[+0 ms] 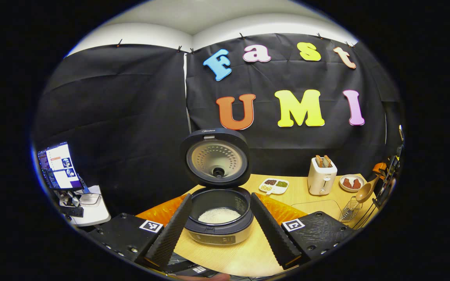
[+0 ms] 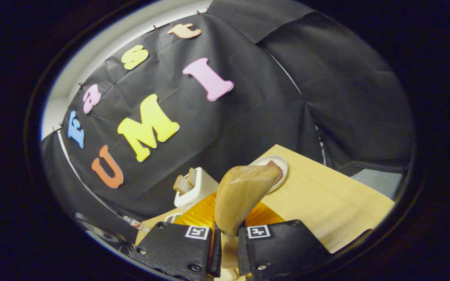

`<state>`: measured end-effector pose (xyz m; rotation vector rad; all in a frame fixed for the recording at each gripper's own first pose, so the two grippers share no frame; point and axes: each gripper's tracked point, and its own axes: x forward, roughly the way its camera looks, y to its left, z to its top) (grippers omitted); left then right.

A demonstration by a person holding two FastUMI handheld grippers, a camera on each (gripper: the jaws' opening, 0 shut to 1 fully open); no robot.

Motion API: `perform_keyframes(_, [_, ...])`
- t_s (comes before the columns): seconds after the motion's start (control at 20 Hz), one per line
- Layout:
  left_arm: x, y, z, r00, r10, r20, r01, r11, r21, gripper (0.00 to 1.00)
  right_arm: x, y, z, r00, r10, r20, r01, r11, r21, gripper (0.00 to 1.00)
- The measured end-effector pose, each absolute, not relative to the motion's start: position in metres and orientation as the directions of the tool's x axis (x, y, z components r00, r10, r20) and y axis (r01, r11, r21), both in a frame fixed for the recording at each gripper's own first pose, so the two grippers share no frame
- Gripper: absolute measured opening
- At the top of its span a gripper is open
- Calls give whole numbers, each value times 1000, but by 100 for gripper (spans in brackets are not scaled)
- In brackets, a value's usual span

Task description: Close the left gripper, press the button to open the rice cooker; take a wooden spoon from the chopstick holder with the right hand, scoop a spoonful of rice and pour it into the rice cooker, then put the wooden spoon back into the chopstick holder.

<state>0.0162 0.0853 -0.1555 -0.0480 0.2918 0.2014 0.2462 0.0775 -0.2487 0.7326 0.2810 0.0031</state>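
Note:
The rice cooker (image 1: 219, 218) stands with its lid (image 1: 216, 158) raised, and white rice (image 1: 219, 215) lies in the pot. My left gripper (image 1: 221, 195) is open, its fingers spread on either side of the cooker and touching nothing. In the right gripper view my right gripper (image 2: 229, 234) is shut on the handle of the wooden spoon (image 2: 242, 195), whose bowl points away from me over the table. In the left gripper view the same wooden spoon (image 1: 366, 191) hangs at the far right, its bowl just above the wire chopstick holder (image 1: 349, 210).
An orange cloth (image 1: 162, 208) lies under the cooker on the wooden table (image 1: 299, 195). A white toaster (image 1: 321, 175) with bread, a plate (image 1: 352, 182) of reddish food and a sectioned dish (image 1: 274, 185) of grains stand at the back. A monitor (image 1: 57, 166) sits off the table's left.

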Motion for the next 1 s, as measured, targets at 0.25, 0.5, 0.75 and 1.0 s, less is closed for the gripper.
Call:
perform_keyframes(0.25, [23,74,-156,937,186,-295,-195,981,-3,95,255,86,-266,955,100,-278,95,787,610,22])
perform_keyframes(0.5, [23,73,-157,935,190,-298,-199,980,2,95,259,88,-276,952,89,-293,96,823,561,22])
perform_keyframes(0.75, [25,72,-158,936,188,-298,-195,981,7,96,263,100,-297,942,83,-325,94,865,493,22])
perform_keyframes(1.0, [24,72,-159,936,188,-298,-190,982,25,95,262,104,-315,935,67,-349,105,887,450,22])
